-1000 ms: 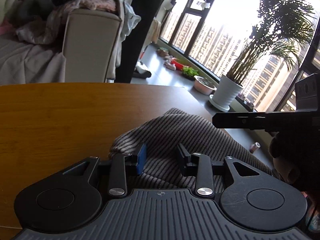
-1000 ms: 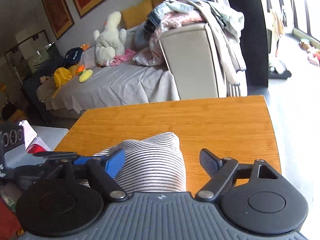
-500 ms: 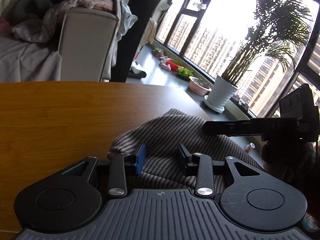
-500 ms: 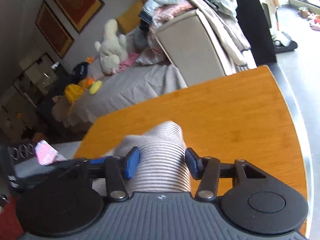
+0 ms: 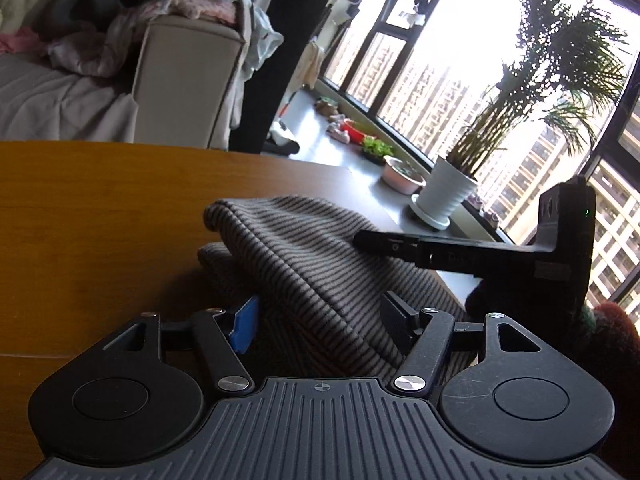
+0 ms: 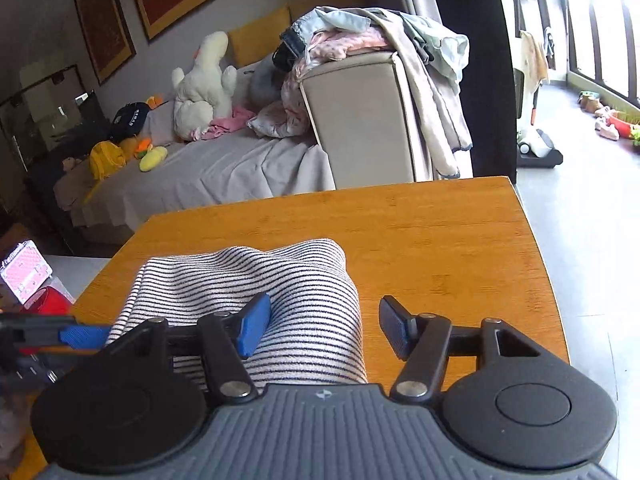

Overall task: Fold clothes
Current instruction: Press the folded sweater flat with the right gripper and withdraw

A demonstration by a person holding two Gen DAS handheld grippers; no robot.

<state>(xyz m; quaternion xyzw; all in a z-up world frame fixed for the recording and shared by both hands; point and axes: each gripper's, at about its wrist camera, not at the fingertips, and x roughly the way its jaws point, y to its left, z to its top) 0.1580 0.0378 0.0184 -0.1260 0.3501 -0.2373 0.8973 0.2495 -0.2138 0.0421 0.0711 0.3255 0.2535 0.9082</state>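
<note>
A striped knit garment (image 5: pixel 304 248) lies folded in a thick bundle on the wooden table (image 5: pixel 100 208). My left gripper (image 5: pixel 320 320) has its jaws opening around the near end of the bundle, and the pads stand apart from the cloth. In the right wrist view the same garment (image 6: pixel 280 276) lies between the opening jaws of my right gripper (image 6: pixel 324 330); its right pad is clear of the fabric. The right gripper's dark finger (image 5: pixel 440 252) hovers over the garment's right side. The left gripper's blue fingertip (image 6: pixel 80 336) shows at the left edge.
The table's right edge (image 6: pixel 536 264) drops to a grey floor. Behind the table stands a sofa (image 6: pixel 360 120) with a heap of clothes (image 6: pixel 380 36) and a plush toy (image 6: pixel 204 84). A potted plant (image 5: pixel 448 192) stands by the window. A pink case (image 6: pixel 24 272) lies at the left.
The left jaws, nearly shut on the cloth before, now stand apart. The right jaws narrowed around the garment, then widened a little. Both hands shifted and the bundle now looks thicker.
</note>
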